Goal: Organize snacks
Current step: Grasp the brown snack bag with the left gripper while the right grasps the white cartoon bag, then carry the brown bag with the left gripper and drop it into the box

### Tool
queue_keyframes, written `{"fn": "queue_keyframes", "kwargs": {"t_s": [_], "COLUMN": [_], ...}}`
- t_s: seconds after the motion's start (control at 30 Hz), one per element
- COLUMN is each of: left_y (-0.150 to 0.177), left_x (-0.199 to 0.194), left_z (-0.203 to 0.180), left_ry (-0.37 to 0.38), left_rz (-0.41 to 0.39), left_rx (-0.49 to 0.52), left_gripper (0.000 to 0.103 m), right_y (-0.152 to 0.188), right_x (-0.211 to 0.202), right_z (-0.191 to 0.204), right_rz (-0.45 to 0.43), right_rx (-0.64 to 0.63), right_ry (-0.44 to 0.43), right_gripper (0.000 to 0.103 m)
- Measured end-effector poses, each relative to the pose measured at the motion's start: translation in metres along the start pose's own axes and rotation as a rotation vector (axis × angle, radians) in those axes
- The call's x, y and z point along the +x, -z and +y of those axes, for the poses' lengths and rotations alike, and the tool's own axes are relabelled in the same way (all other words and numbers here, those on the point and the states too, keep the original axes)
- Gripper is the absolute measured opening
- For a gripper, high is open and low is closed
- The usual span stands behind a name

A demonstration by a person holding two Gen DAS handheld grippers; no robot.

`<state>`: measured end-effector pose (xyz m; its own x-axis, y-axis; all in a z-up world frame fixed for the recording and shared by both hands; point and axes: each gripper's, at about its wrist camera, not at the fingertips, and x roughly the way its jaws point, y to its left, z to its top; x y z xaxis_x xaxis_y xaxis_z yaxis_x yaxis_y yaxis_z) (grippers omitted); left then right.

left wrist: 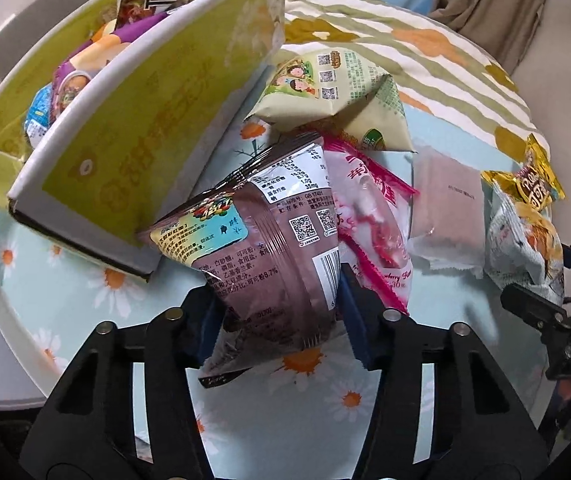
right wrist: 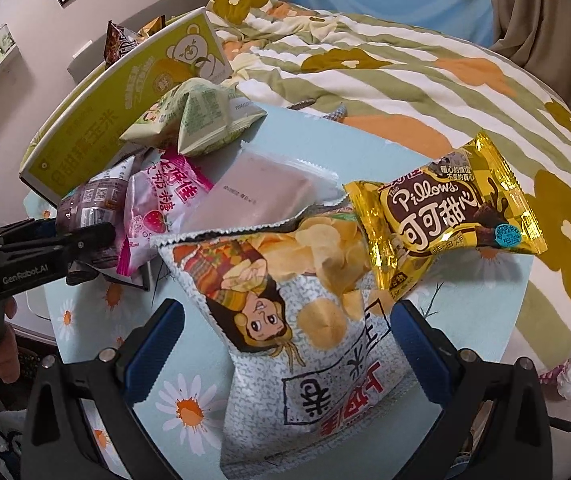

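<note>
My left gripper point(left wrist: 277, 300) is shut on a brown snack packet point(left wrist: 269, 240), next to the green cardboard box point(left wrist: 137, 128) that holds several snacks. In the right wrist view the left gripper point(right wrist: 85, 240) sits at the left with the brown packet point(right wrist: 93, 200). My right gripper point(right wrist: 285, 328) is open around a white chip bag point(right wrist: 305, 344) lying on the table; the pads stand apart from the bag's sides. A gold Pillows packet point(right wrist: 445, 216) rests at the bag's far right corner. A pink strawberry candy bag point(right wrist: 157, 208), a mauve flat packet point(right wrist: 261, 192) and a pale green packet point(right wrist: 193, 120) lie behind.
The table carries a light blue daisy cloth point(right wrist: 189, 408). A bed with a striped flower quilt point(right wrist: 405, 80) lies right behind the table. The right gripper point(left wrist: 557, 312) shows at the right edge of the left wrist view, by the chip bag point(left wrist: 525, 240).
</note>
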<state>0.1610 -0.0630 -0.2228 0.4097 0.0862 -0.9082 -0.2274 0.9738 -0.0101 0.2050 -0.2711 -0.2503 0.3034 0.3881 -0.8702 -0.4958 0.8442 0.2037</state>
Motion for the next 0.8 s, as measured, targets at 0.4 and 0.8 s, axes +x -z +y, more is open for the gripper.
{"fn": "queue_keyframes", "kwargs": {"t_s": [0.4, 0.8], "left_y": [0.023, 0.037], "left_x": [-0.020, -0.056], "left_z": [0.001, -0.012], "left_ry": [0.007, 0.072], "left_rz": [-0.030, -0.089], "left_rx": [0.058, 0.125], "left_gripper": [0.049, 0.048], "right_y": [0.005, 0.017], "right_x": [0.001, -0.035], "right_z": [-0.001, 0.013], "right_rz": [0.009, -0.072], "right_rx": [0.004, 0.063], "right_ry": [0.035, 0.045], "right_gripper": [0.065, 0.044]}}
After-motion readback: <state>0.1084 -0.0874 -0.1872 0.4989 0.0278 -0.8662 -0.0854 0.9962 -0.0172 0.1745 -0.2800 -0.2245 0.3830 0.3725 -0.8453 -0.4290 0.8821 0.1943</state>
